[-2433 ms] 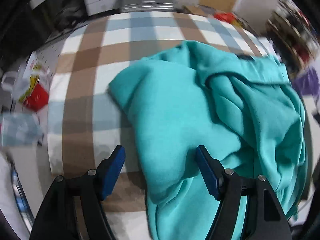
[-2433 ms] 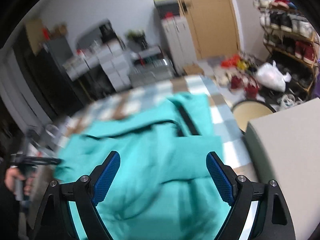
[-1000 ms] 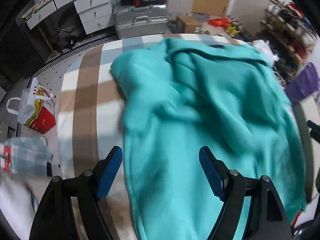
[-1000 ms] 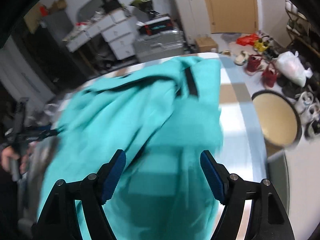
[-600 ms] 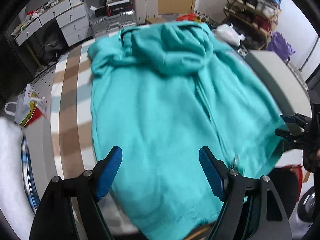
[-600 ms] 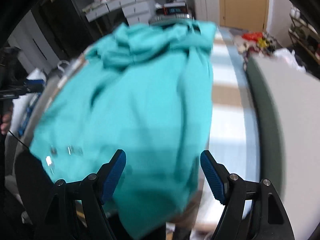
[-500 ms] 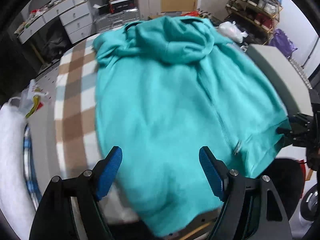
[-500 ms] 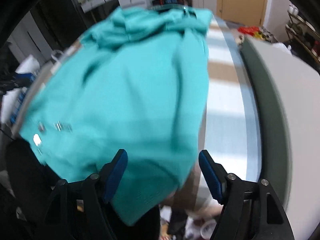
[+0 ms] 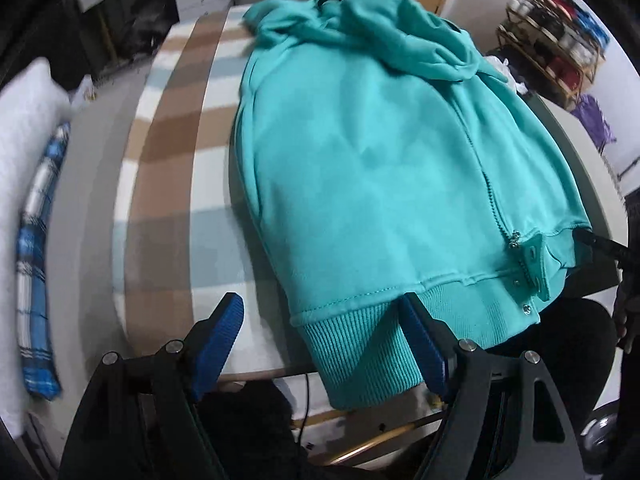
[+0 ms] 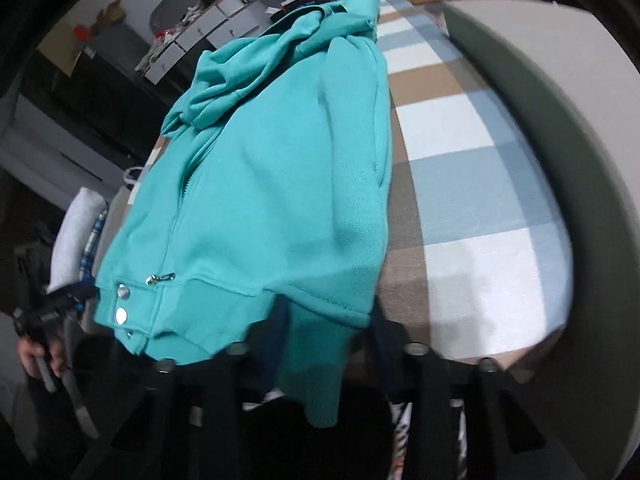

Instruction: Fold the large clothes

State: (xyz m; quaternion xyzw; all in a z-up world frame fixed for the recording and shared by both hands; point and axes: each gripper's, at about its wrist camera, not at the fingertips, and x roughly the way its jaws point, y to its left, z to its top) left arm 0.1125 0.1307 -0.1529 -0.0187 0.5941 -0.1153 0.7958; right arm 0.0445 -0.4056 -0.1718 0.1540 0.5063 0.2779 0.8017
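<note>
Item: teal zip hoodie [image 9: 360, 152], spread front-up on the checked table cover [image 9: 168, 152], hood at the far end, ribbed hem [image 9: 360, 344] overhanging the near edge. Soft, limp, thick fleece; likely bulky, sags when lifted. Best hold: hem corners. Left gripper [image 9: 320, 344] wide apart, straddling the hem's left corner, not pinching. Right gripper [image 10: 324, 344] closing, the hem's right corner between its jaws.

Table [image 9: 168, 168] under brown, blue, white checked cloth [image 9: 160, 240]; teal hoodie [image 9: 360, 160] flat on it, hem overhanging near edge.
</note>
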